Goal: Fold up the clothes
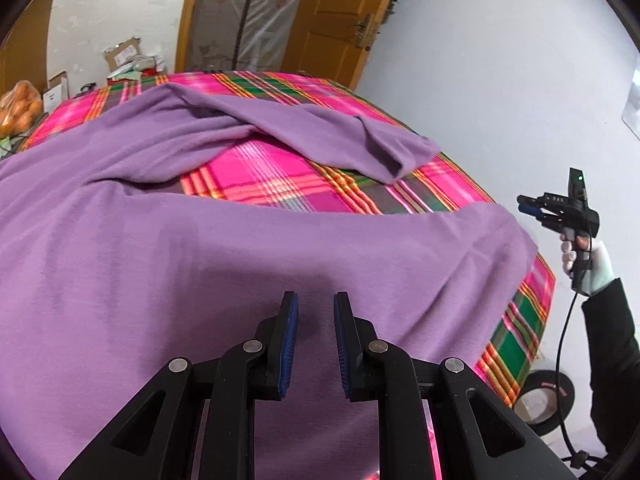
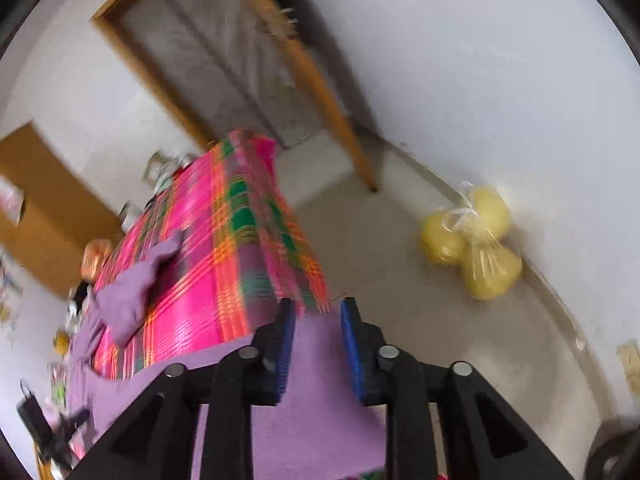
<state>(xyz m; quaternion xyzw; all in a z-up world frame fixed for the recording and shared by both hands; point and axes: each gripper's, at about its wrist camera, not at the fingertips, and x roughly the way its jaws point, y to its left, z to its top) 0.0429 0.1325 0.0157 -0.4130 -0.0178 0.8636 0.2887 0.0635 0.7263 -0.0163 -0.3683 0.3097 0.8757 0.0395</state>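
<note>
1. The left gripper [image 1: 316,340] sits at six o'clock, its two blue-padded fingers [image 1: 289,344] parted with a gap between them, nothing held, above a purple garment [image 1: 200,240].
2. The purple garment spreads over a pink, green and orange plaid cloth [image 1: 256,172], and one long sleeve [image 1: 360,136] runs toward one o'clock, its end folded over.
3. At three o'clock, off the cloth's edge, a white-gloved hand [image 1: 588,264] grips the right gripper [image 1: 528,204], whose fingers point left; a black cable [image 1: 562,344] hangs below.
4. At four o'clock a roll of black tape [image 1: 544,396] lies on the floor.
5. At twelve o'clock stands a wooden door [image 1: 340,12]; at ten o'clock, a bag of oranges [image 1: 20,108] beside cardboard boxes [image 1: 124,56].
</note>
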